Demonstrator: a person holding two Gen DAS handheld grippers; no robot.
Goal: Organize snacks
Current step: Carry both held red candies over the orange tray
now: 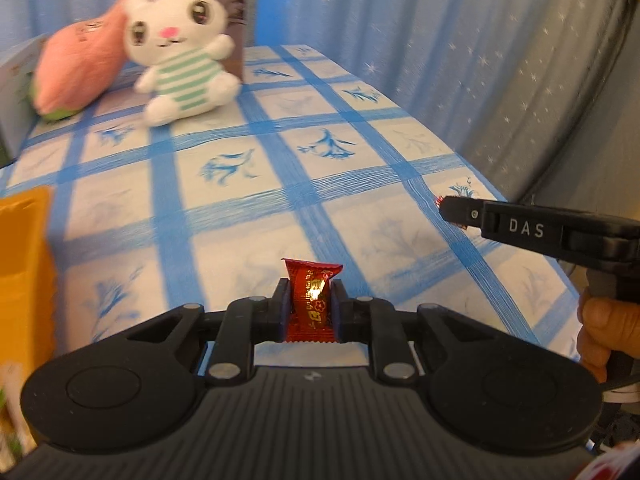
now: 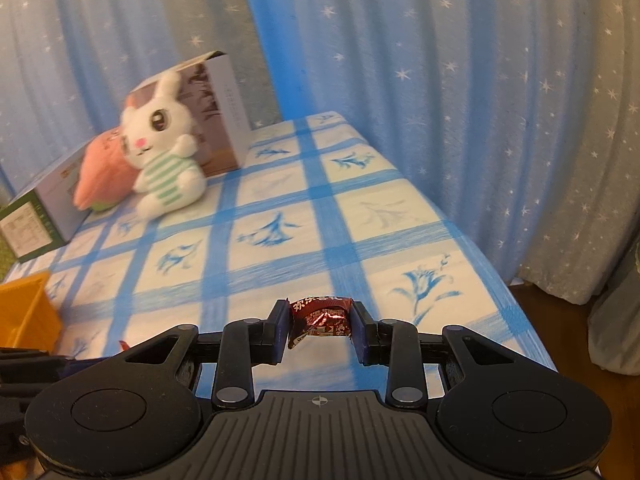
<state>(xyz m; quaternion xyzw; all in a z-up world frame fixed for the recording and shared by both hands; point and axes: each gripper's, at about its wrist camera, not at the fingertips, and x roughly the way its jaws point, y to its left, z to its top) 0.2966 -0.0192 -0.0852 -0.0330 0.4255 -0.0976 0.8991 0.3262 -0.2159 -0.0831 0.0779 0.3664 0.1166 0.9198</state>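
Two wrapped snacks are held, one per gripper. A red candy wrapper is pinched upright between the closed fingers of the left gripper, above the surface. A dark red crumpled snack packet is clamped between the fingers of the right gripper. An orange bin is seen just left of the left fingers. Far ahead and to the left, a white plush rabbit is propped against a pink plush and a box. Star-patterned curtains hang beyond.
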